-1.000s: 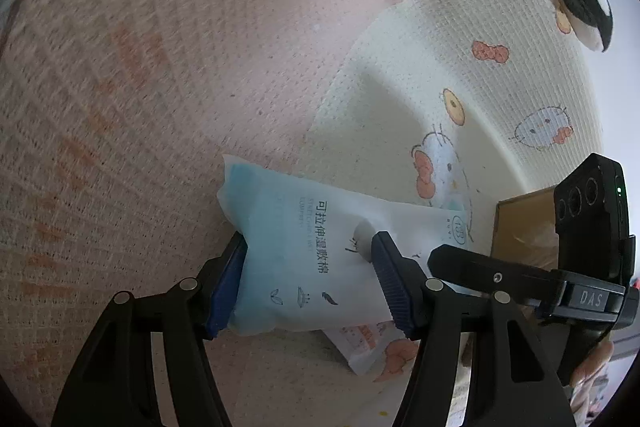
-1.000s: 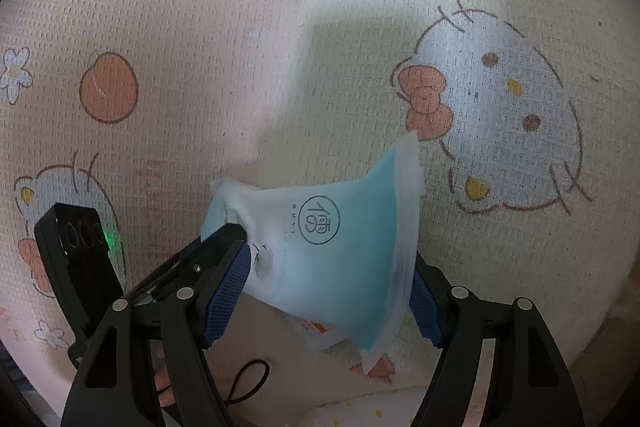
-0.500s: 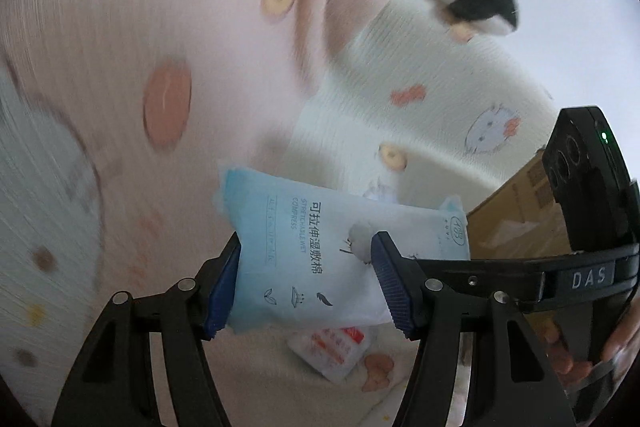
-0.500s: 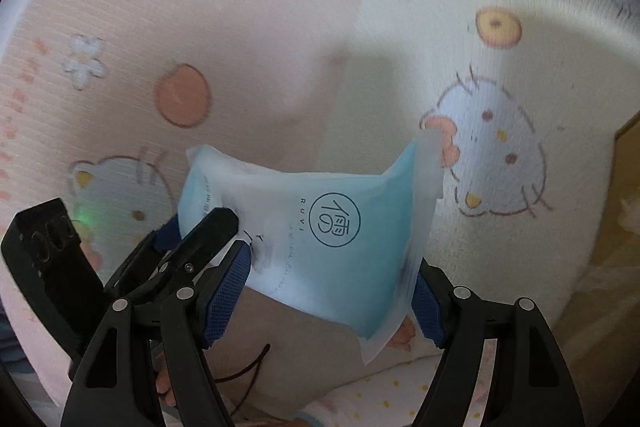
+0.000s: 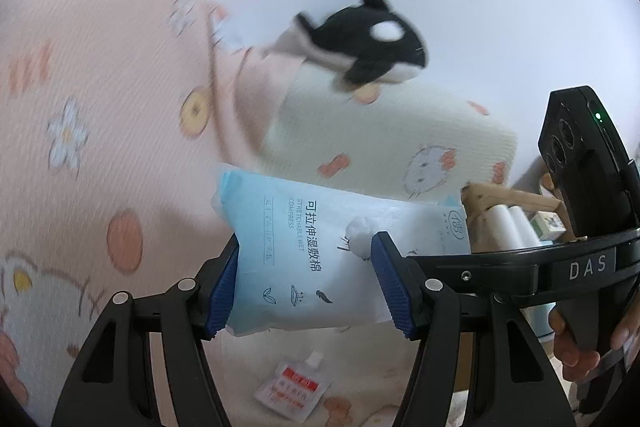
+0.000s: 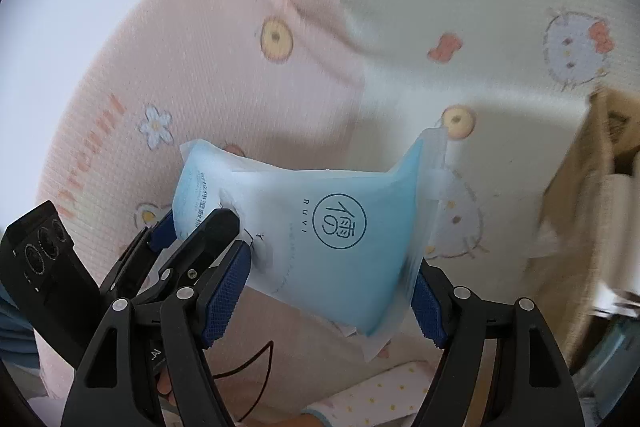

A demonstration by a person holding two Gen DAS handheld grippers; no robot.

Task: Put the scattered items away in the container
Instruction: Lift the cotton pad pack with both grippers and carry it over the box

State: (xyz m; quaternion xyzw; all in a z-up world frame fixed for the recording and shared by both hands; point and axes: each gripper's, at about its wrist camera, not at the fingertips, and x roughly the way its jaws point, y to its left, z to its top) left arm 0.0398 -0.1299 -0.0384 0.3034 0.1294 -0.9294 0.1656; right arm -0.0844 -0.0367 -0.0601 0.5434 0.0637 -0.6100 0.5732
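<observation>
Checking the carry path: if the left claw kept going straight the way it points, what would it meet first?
Probably the cream patterned bedding just beyond the blue wipes pack it grips; the cardboard box sits off to its right. Depth is unclear.

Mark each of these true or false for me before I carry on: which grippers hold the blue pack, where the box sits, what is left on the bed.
1. Both grippers grip the blue wet-compress pack: the left gripper near one end, the right gripper near the other. True.
2. The pack lies flat on the blanket. False: it is lifted clear of the pink blanket.
3. The cardboard box stands on the right of the right wrist view. True.
4. The box is empty. False: white rolls show inside it.
5. A small red-and-white sachet lies on the bedding below the pack. True.
6. The orca plush sits in the box. False: it rests on the cream pillow.
</observation>
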